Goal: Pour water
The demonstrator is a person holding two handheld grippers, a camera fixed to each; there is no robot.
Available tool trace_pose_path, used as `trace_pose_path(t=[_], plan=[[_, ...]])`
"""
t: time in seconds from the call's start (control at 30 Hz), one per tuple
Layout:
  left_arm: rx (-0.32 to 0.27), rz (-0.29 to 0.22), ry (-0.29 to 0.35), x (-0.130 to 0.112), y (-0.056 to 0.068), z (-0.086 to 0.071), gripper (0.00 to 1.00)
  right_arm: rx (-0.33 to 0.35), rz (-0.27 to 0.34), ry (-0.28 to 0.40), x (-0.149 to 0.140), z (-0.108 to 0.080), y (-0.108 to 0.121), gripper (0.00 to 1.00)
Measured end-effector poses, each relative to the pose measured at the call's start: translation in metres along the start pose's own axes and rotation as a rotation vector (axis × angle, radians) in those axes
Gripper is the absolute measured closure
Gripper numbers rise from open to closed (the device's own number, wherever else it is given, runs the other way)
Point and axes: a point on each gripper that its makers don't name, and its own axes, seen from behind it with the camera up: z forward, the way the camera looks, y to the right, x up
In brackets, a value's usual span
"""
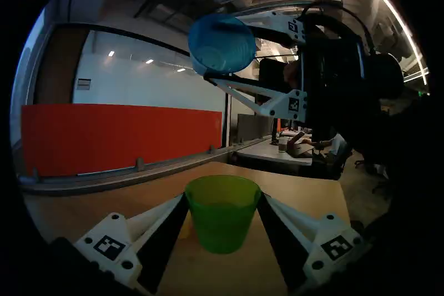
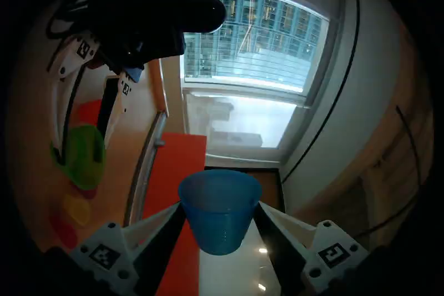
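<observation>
My left gripper [image 1: 222,212] is shut on a green plastic cup [image 1: 223,219], held upright just above the wooden table [image 1: 299,190]. Above it in the left gripper view, the right gripper [image 1: 225,54] holds a blue plastic cup [image 1: 221,43] tipped on its side, mouth toward the left. In the right gripper view, my right gripper [image 2: 220,215] is shut on that blue cup [image 2: 220,217], seen from behind. The green cup [image 2: 83,154] and the left gripper [image 2: 80,146] around it lie at the left of that view. No water shows in either cup.
An orange wall panel [image 1: 116,135] with a metal rail [image 1: 144,165] runs behind the table. A yellow disc [image 2: 77,208] and red discs [image 2: 64,232] lie on the table near the green cup. Desks and chairs [image 1: 294,149] stand beyond. A large window [image 2: 250,51] faces the right gripper.
</observation>
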Motion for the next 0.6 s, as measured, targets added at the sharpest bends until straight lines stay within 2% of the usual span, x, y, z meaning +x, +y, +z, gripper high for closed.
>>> trace_pose_path(t=[0.13,0.6], plan=[[0.002,0.005,0.000,0.001,0.001,-0.002,0.14,0.007,0.125,-0.004,-0.004,-0.003,-0.002,0.13],[0.012,0.013,0.003,0.005,-0.001,-0.004,0.14,0.064,0.684,-0.014,-0.008,-0.012,-0.022,0.13]])
